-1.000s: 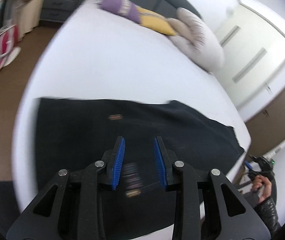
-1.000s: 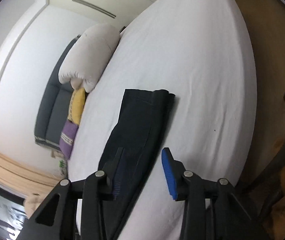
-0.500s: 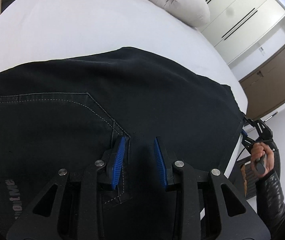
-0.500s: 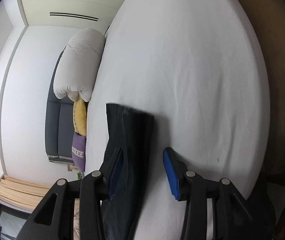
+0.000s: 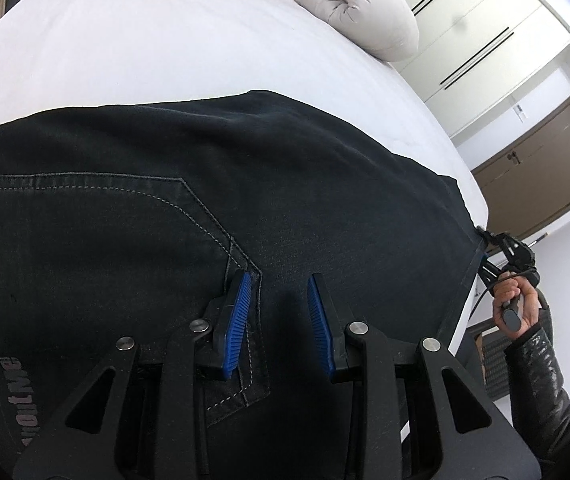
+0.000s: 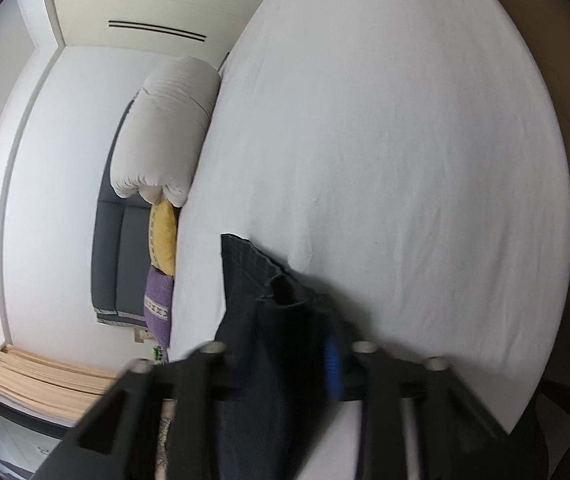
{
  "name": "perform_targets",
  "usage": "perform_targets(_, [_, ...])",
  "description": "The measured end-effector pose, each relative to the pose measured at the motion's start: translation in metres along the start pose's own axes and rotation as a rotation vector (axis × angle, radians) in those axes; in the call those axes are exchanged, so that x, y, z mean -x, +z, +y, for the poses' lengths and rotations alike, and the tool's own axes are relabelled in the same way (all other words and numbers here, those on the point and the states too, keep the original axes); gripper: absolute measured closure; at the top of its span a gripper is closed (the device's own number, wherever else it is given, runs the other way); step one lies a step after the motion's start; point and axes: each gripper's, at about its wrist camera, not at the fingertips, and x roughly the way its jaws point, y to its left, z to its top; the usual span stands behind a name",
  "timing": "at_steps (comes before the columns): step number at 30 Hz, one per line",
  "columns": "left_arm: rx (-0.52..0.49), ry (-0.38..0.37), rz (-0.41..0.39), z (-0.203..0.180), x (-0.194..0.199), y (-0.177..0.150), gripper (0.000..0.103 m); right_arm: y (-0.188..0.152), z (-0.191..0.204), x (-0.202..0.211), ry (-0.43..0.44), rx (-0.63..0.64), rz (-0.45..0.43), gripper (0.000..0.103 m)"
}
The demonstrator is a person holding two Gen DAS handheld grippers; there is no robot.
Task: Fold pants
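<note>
Dark denim pants (image 5: 285,184) lie flat across the white bed (image 5: 145,52), back pocket up. My left gripper (image 5: 279,304) is open, its blue pads just above the cloth at the pocket's lower corner. In the right wrist view the leg end of the pants (image 6: 261,300) lies between the fingers of my right gripper (image 6: 289,356), which is blurred; its jaws stand apart around the hem. The right gripper also shows in the left wrist view (image 5: 505,252) at the hem by the bed's edge.
A rolled white duvet (image 5: 357,12) and yellow (image 6: 163,236) and purple (image 6: 159,304) pillows lie at the bed's head, against a grey headboard (image 6: 119,256). White wardrobes (image 5: 485,40) and a brown door (image 5: 545,168) stand beyond the bed.
My left gripper has dropped close to the pants over the pocket. My right gripper has moved in onto the leg hem, which now lies between its fingers and is ruffled.
</note>
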Motion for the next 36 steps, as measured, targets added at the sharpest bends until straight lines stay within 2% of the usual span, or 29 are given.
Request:
perform_targets(8, [0.012,-0.019,-0.006,0.004,0.003,0.002,0.074,-0.003,0.005,0.001,-0.029,0.025,-0.007,0.091])
perform_targets(11, [0.020,-0.030,-0.011,0.008,0.005,0.001,0.074,-0.009,0.025,0.004,-0.078,0.107,-0.019,0.091])
perform_targets(15, [0.033,-0.046,-0.017,0.014,0.004,0.000,0.074,-0.033,0.073,0.007,-0.115,0.290,-0.011,0.092])
perform_targets(17, [0.036,-0.052,-0.019,0.016,0.004,-0.001,0.074,-0.059,0.103,0.005,-0.127,0.414,0.017,0.092])
perform_targets(19, [0.043,-0.059,-0.022,0.019,0.004,-0.001,0.074,-0.099,0.134,-0.003,-0.135,0.568,0.064,0.092])
perform_targets(23, [0.050,-0.065,-0.026,0.023,0.004,-0.001,0.074,-0.217,0.177,-0.026,-0.196,0.980,0.176,0.092])
perform_targets(25, [0.058,-0.069,-0.030,0.025,0.005,-0.001,0.074,-0.276,0.178,-0.042,-0.234,1.158,0.244,0.092])
perform_targets(26, [0.070,-0.076,-0.032,0.027,0.007,-0.001,0.074,-0.294,0.173,-0.050,-0.252,1.201,0.268,0.092])
perform_targets(29, [0.104,-0.099,-0.033,0.032,0.012,-0.001,0.074,-0.325,0.153,-0.073,-0.345,1.294,0.268,0.091])
perform_targets(31, [0.137,-0.131,-0.031,0.036,0.015,0.000,0.065,-0.328,0.150,-0.072,-0.348,1.320,0.247,0.091])
perform_targets(33, [0.167,-0.177,-0.047,0.037,0.018,0.001,0.039,-0.329,0.153,-0.070,-0.356,1.341,0.234,0.092])
perform_targets(36, [0.200,-0.217,-0.059,0.032,0.022,0.006,0.020,-0.335,0.162,-0.060,-0.348,1.377,0.198,0.092])
